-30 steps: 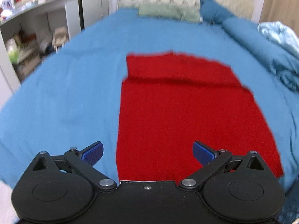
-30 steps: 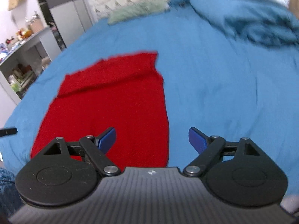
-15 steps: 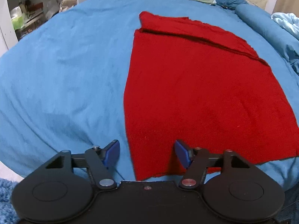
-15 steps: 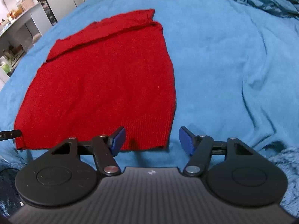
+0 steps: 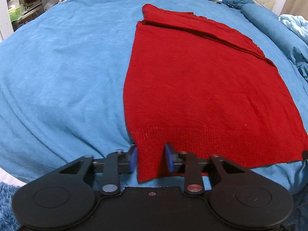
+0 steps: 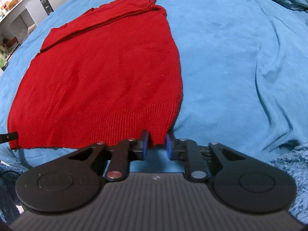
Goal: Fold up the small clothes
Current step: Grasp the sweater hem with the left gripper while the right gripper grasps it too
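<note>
Left gripper [image 5: 150, 158] has just been closing and pinches the sweater's [image 5: 202, 88] near left hem corner; right gripper [image 6: 156, 144], likewise just closing, pinches the near right corner. The sweater lies flat on the bedspread [image 5: 63, 61], stretching toward 12 o'clock.

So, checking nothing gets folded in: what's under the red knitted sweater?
Only the blue bedsheet shows around the red knitted sweater, which lies flat; whatever is beneath is covered.
</note>
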`<state>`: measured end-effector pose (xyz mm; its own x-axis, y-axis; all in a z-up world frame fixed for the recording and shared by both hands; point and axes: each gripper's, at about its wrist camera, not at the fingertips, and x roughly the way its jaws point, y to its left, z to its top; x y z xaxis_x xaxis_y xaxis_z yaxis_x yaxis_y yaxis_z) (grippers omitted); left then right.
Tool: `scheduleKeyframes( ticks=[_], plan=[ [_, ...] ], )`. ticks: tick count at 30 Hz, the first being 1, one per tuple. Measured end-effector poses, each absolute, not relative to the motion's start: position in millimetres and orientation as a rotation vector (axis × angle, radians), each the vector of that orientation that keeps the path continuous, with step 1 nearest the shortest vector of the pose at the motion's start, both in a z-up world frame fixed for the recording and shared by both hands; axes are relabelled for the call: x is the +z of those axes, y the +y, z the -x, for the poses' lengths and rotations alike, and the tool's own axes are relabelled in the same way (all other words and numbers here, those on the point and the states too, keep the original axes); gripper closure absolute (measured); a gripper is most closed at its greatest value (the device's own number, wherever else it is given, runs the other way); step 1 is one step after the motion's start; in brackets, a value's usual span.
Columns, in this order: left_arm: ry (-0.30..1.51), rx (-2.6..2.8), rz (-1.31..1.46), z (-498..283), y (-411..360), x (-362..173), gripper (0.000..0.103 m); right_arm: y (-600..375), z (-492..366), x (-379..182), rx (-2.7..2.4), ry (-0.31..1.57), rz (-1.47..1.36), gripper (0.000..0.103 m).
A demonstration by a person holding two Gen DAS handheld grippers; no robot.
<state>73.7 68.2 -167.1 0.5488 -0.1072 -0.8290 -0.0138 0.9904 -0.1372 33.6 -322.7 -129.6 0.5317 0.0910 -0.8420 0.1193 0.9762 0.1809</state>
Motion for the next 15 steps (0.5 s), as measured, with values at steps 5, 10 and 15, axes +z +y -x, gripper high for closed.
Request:
scheduleKeyframes(
  ticks=[5, 10, 15],
  plan=[
    [0.977, -0.064, 0.144, -69, 66, -159, 0.097, -326, -29, -124, 0.003, 0.988, -0.268, 0.081],
    [0.923, -0.076, 0.146, -59, 64, -136, 0.098, -338, -26, -105, 0.037, 0.922, -0.356, 0.081],
    [0.863, -0.073, 0.212, -62, 70, -103, 0.098, -352, -30, -77, 0.063, 0.86, -0.44, 0.082]
  ],
)
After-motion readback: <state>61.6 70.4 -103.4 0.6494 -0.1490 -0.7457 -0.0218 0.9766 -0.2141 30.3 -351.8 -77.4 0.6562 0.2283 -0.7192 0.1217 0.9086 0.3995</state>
